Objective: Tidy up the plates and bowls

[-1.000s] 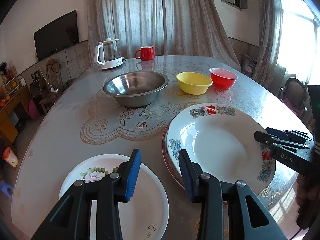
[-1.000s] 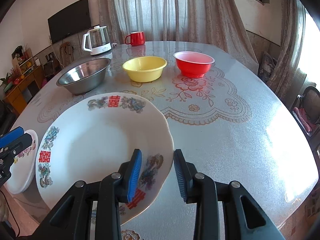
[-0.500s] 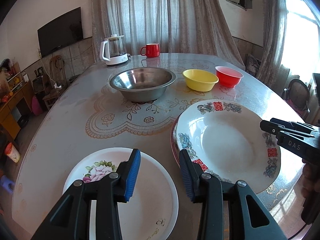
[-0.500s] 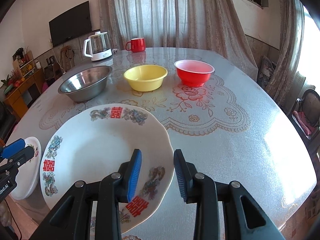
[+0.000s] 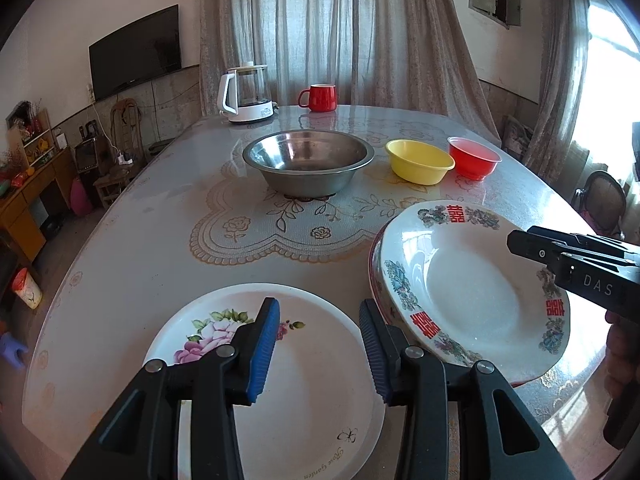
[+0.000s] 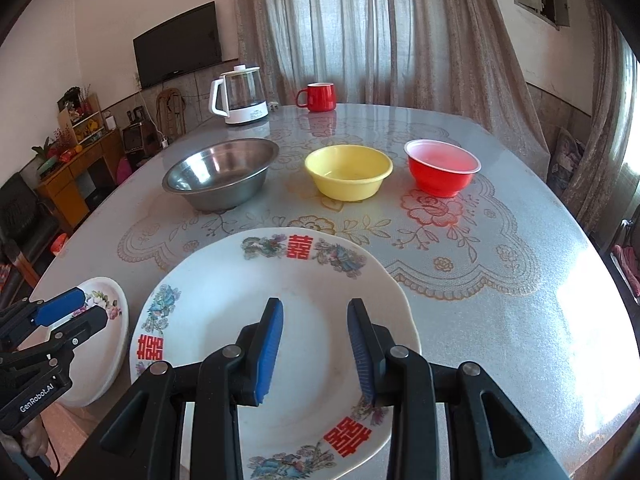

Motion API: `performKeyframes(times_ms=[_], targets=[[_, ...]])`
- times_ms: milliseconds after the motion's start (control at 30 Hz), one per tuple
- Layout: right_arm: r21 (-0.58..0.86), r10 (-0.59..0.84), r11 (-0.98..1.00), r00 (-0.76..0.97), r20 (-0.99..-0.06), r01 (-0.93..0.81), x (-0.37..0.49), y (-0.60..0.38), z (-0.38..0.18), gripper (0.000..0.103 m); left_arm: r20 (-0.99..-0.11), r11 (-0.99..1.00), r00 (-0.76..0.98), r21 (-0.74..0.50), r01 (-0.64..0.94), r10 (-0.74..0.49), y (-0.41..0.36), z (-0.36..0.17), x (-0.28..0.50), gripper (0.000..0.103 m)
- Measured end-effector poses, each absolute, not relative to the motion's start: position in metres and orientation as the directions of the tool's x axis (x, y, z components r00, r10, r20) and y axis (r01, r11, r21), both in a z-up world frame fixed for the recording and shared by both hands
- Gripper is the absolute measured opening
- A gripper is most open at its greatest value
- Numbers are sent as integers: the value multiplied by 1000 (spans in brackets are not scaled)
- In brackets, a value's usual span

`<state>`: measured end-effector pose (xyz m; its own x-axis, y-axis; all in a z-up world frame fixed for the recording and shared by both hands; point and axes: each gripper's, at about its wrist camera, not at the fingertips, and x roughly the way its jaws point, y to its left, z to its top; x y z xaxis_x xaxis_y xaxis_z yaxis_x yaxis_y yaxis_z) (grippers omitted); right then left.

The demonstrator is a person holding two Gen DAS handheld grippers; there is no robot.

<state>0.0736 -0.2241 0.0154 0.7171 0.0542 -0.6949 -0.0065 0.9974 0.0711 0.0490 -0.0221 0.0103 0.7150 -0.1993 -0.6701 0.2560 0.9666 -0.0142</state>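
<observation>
A white plate with red characters (image 5: 468,280) (image 6: 224,308) lies on top of a red-rimmed plate (image 5: 373,264) at the table's near edge. A white plate with pink flowers (image 5: 304,364) (image 6: 114,320) lies to its left. My left gripper (image 5: 318,344) is open and empty above the flower plate. My right gripper (image 6: 314,346) is open and empty above the character plate. A steel bowl (image 5: 308,164) (image 6: 220,172), a yellow bowl (image 5: 418,160) (image 6: 348,170) and a red bowl (image 5: 474,156) (image 6: 442,166) stand in a row farther back.
A white electric kettle (image 5: 246,94) (image 6: 238,96) and a red mug (image 5: 320,98) (image 6: 318,97) stand at the table's far edge. A lace-pattern cover (image 6: 460,248) lies over the table. Chairs and a cabinet stand around the table.
Both grippers have pulled back and risen a little, so more of the plates shows below them. The plates and bowls have not moved.
</observation>
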Motion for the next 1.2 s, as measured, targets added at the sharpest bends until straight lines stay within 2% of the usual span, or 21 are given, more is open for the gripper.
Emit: performKeyframes(times_ms=[333, 867, 1200], targets=[[169, 238, 971, 659, -714, -168, 89, -181, 12, 33, -668, 985, 728, -40, 170, -153, 10, 10, 52, 43], [229, 400, 907, 555, -729, -354, 98, -120, 5, 33, -670, 994, 735, -82, 73, -109, 52, 5, 52, 44], [336, 582, 764, 366, -726, -550, 75, -97, 1, 35, -663, 987, 740, -163, -2, -108, 106, 2, 52, 46]])
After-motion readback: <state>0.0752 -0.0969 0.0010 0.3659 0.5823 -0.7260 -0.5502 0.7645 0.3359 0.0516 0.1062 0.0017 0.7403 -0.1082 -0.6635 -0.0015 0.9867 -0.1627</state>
